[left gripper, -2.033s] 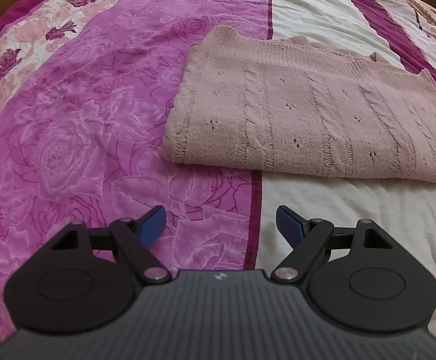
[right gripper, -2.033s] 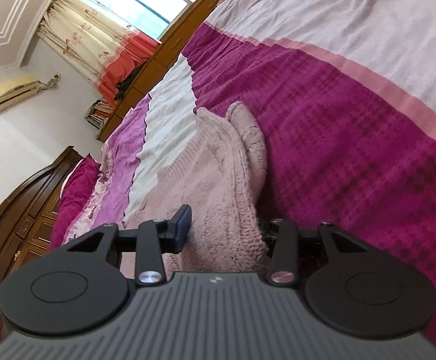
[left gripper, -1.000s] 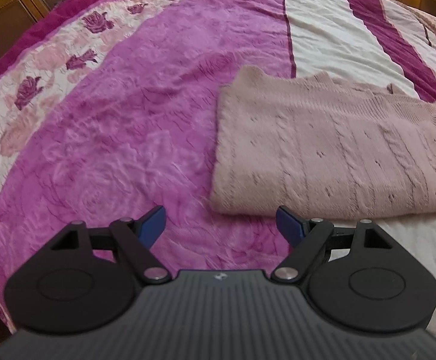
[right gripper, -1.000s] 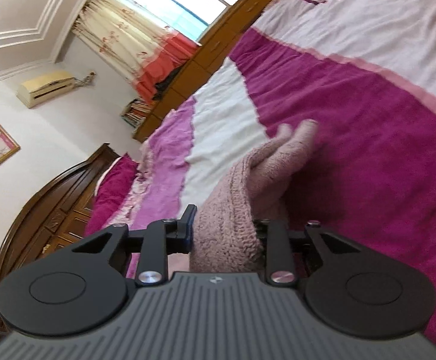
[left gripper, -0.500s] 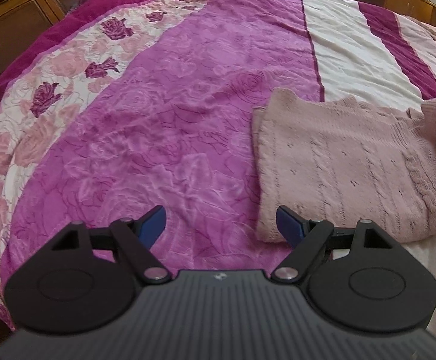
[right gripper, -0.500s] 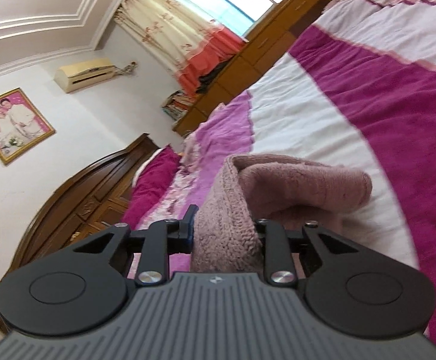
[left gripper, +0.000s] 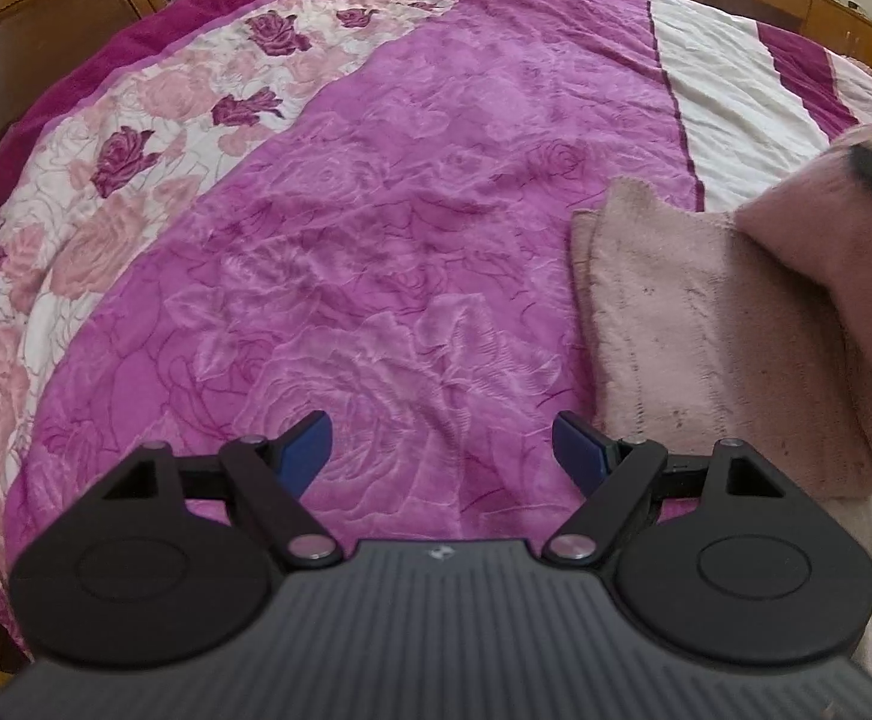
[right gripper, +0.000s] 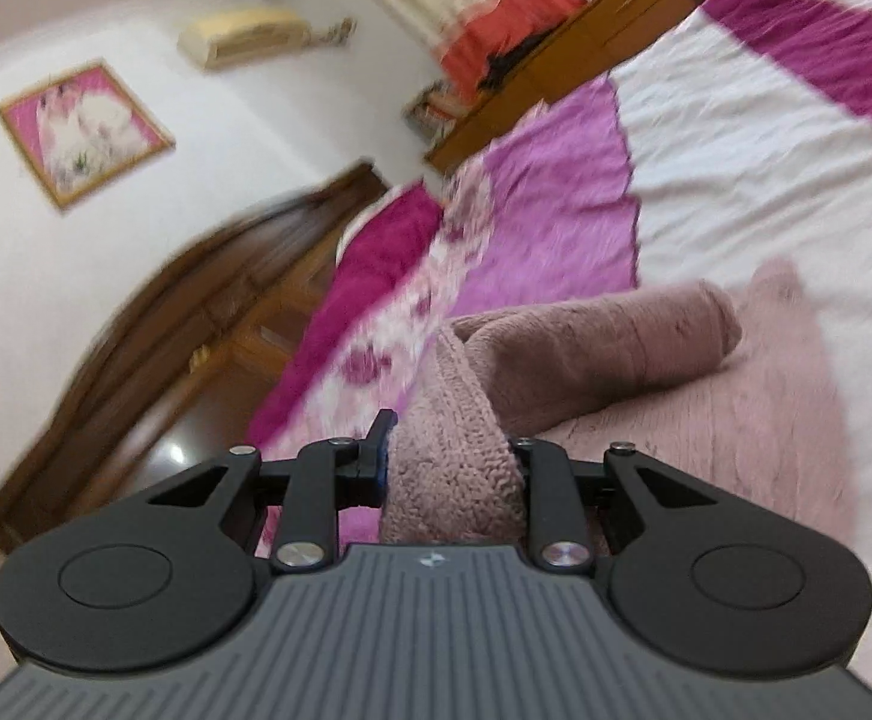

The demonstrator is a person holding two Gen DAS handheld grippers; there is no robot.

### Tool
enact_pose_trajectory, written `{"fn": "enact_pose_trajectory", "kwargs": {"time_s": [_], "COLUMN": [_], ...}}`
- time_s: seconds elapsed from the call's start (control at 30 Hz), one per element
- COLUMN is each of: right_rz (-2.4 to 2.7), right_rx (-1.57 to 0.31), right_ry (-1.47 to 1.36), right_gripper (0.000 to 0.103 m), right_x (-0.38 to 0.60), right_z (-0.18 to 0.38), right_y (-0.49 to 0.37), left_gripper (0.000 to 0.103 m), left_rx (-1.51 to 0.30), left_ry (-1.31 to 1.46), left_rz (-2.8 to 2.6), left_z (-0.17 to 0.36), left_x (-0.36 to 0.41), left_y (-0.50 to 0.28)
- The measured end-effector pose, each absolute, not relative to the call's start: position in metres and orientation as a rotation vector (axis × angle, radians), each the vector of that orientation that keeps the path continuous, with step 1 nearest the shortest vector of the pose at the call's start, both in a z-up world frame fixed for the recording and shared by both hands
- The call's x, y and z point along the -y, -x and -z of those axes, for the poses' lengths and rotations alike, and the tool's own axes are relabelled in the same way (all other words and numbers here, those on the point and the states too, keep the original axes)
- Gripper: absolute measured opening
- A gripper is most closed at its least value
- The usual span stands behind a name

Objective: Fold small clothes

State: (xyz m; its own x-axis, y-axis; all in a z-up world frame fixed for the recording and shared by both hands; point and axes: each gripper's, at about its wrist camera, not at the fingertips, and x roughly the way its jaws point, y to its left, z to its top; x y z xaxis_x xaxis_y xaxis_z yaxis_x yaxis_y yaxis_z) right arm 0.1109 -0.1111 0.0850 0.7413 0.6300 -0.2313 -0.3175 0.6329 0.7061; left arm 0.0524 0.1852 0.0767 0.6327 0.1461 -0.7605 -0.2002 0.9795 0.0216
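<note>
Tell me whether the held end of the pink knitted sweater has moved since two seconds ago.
Yes. The right claw has carried the pink knitted sweater end from the dark-magenta stripe over toward the floral band.

A bedspread (left gripper: 411,252) covers the bed in long bands: a deep magenta band at the far edge, then a white band printed with pink and dark roses, a wide purple band with an embossed rose pattern, a plain white band and a narrower magenta stripe. Dark wooden cabinets (left gripper: 45,30) stand beyond it. In the right wrist view, which is blurred, a curved wooden headboard (right gripper: 153,312) rises behind the bed. On the white wall hang a framed picture (right gripper: 84,132) and an air conditioner (right gripper: 243,36). A curtain (right gripper: 484,6), pale above and red below, hangs at the window over a low wooden cabinet (right gripper: 556,72).
</note>
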Motion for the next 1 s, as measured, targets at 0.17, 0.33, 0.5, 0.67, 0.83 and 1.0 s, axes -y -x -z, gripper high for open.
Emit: {"fn": "enact_pose_trajectory", "kwargs": {"time_s": [0.17,0.33,0.5,0.67,0.83,1.0], "right_rz": [-0.567,-0.586,-0.641,-0.644,-0.587,-0.491], "right_rx": [-0.597,-0.650,-0.632,-0.590,-0.553,-0.514], "right_ry": [-0.538,-0.414,-0.411,-0.415,-0.458,-0.502], "right_gripper": [0.028,0.044,0.068,0.072,0.075,0.076], "right_x": [0.055,0.027,0.032,0.056,0.093,0.131], "right_z": [-0.054,-0.035,-0.049,-0.066,-0.081,-0.091], "right_y": [-0.118,-0.110,-0.096,-0.070,-0.054,-0.052], "left_gripper": [0.082,0.082,0.082,0.082,0.082,0.082], "left_rx": [-0.873,-0.865,-0.842,-0.811,-0.756,-0.741], "left_ry": [0.080,0.083,0.123,0.147,0.142,0.147], "left_rz": [-0.206,-0.211,-0.185,-0.130,-0.073,0.001], "left_z": [-0.070,-0.069,-0.076,-0.088,-0.099,-0.095], "left_x": [-0.196,-0.204,-0.207,-0.196,-0.177,-0.160], "left_y": [-0.051,-0.051,-0.059,-0.070,-0.091,-0.129]}}
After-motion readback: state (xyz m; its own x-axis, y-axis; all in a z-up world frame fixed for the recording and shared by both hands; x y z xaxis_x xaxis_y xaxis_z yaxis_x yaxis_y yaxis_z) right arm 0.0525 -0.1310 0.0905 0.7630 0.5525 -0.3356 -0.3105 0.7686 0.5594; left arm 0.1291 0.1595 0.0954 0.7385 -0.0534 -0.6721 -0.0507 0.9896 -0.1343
